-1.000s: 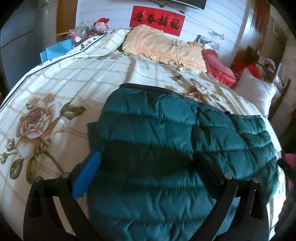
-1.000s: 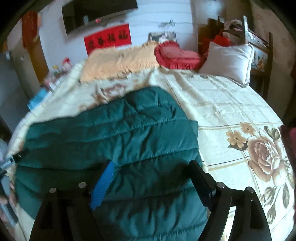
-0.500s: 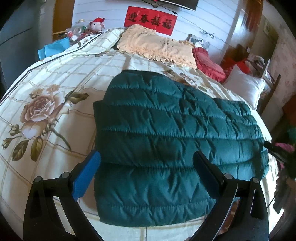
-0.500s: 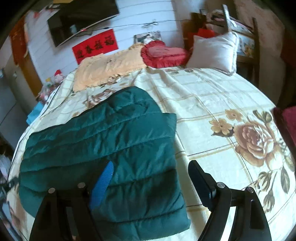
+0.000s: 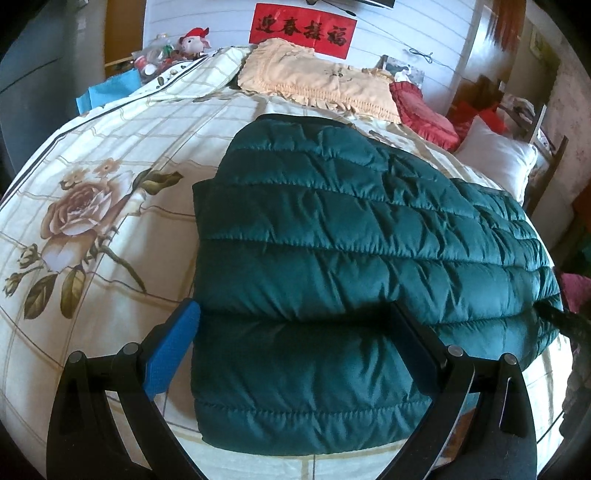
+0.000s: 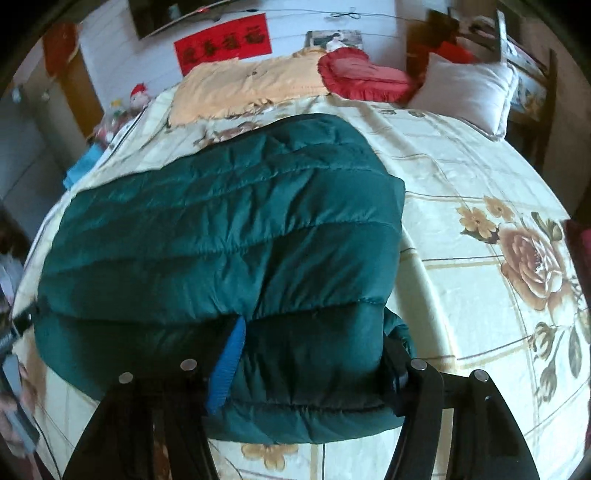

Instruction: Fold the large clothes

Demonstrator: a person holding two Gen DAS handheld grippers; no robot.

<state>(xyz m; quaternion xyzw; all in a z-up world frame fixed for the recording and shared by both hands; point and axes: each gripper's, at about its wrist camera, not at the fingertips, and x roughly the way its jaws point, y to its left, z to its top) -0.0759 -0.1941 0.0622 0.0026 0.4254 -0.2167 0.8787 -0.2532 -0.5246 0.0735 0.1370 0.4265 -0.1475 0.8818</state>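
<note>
From the left wrist view, my left gripper (image 5: 291,332) stands with its jaws wide apart, straddling the near-left corner of the green quilted jacket (image 5: 354,251), clamped on nothing. The jacket lies folded into a thick block on the bed (image 5: 110,155), near its front edge. I judge the step is tidying the fold, so I'd press the puffy near edge down evenly rather than pinch one layer (down filling springs back).

From the right wrist view, my right gripper (image 6: 314,354) is spread around the jacket's near-right corner; whether it squeezes the fabric I cannot tell. I'd keep both corners level so the layers stack squarely.

The floral bedspread looks soft and slippery. Beyond lie a peach pillow (image 6: 240,88), a red cushion (image 6: 365,77), a white pillow (image 6: 469,88) and a red banner (image 5: 303,29).
</note>
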